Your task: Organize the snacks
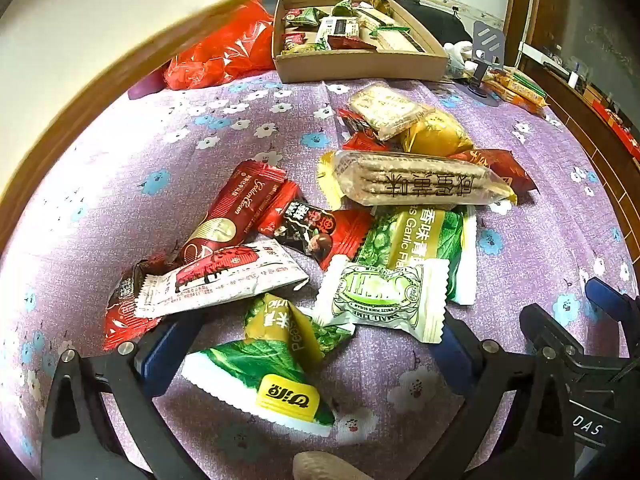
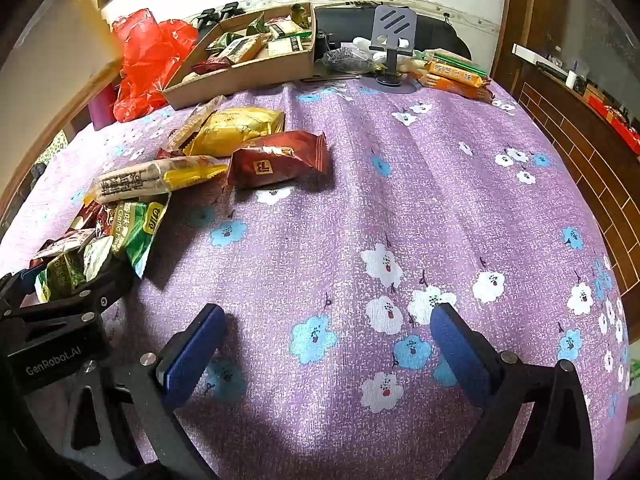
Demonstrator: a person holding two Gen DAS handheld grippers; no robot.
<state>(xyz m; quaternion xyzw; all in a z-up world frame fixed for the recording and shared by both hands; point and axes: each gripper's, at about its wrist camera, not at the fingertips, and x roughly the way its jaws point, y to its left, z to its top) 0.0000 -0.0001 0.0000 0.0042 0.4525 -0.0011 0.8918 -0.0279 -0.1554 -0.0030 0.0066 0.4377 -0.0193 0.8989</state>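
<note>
A heap of wrapped snacks (image 1: 320, 216) lies on the tabletop (image 2: 400, 200), which is covered in a purple cloth with white and blue flowers. The left tongs (image 1: 308, 344) sit low at the near edge of the heap, spread wide, with a green pea packet (image 1: 276, 364) lying between their blue pads; the pads do not press on it. Just beyond are a white and green candy (image 1: 384, 296), a white wrapper with a red picture (image 1: 216, 280), a dark red chocolate wrapper (image 1: 236, 208) and a larger green garlic-flavour pack (image 1: 420, 240). Farther back, a long clear pack of biscuits (image 1: 416, 180) rests across the pile, with a yellow foil packet (image 1: 436, 136) behind it.

The right tongs (image 2: 324, 344) are also open and hold nothing, hovering over bare cloth to the right of the heap. A brown-red packet (image 2: 280, 160) lies at the heap's right edge, nearest them.

At the far side of the tabletop stands a cardboard box (image 1: 360, 66) already holding several snacks. A red plastic bag (image 1: 224, 52) is crumpled to its left, and a grey phone stand (image 2: 392, 36) and orange packs (image 2: 456, 76) are on its right.
</note>
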